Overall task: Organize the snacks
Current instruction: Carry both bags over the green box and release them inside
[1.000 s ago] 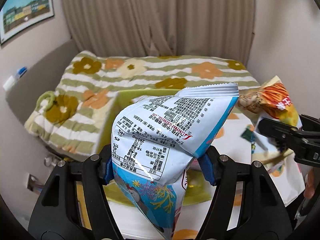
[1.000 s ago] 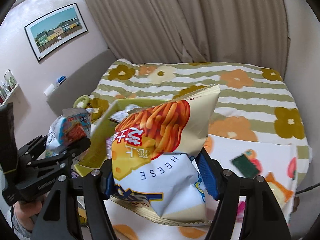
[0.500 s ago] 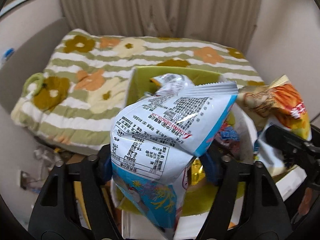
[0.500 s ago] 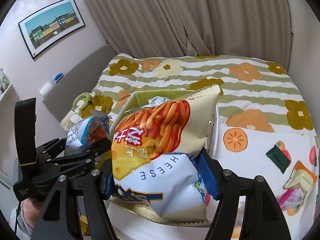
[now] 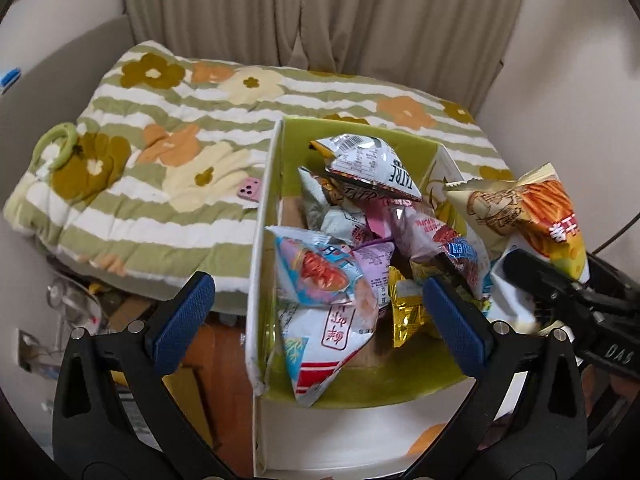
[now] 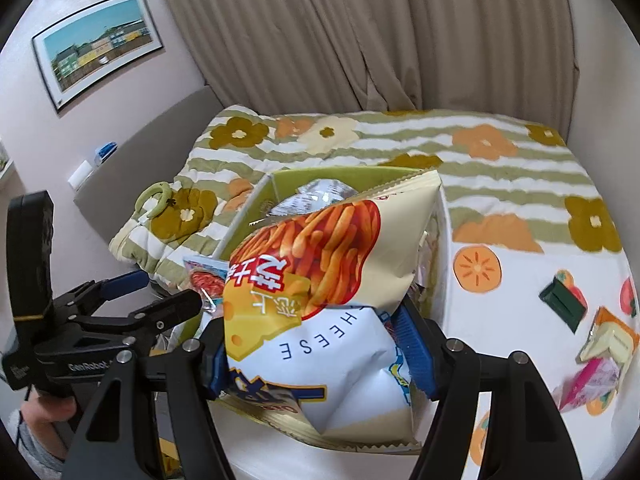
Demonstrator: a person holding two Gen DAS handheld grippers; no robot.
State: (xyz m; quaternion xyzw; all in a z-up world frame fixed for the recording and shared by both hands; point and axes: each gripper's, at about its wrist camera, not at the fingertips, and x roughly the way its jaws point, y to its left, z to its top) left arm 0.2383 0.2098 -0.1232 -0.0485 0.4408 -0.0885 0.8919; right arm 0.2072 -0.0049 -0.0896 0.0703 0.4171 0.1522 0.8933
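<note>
Dropping done: my left tool (image 5: 318,316) just opened wide over the box (image 5: 260,240), empty; right tool (image 6: 316,354) grips cheese bag (image 6: 320,280), unboxed yet.

1. Straight ahead I see beige pleated curtains (image 6: 360,40) drawn shut across the far wall.
2. A bed below them carries a quilt (image 5: 160,152) in green and white stripes with orange, cream and olive flowers.
3. On my left, a framed picture (image 6: 96,48) of coloured houses hangs on a pale pinkish wall (image 6: 24,128).
4. A grey headboard (image 6: 152,132) lines the bed's left side.
5. The light is soft and even.
</note>
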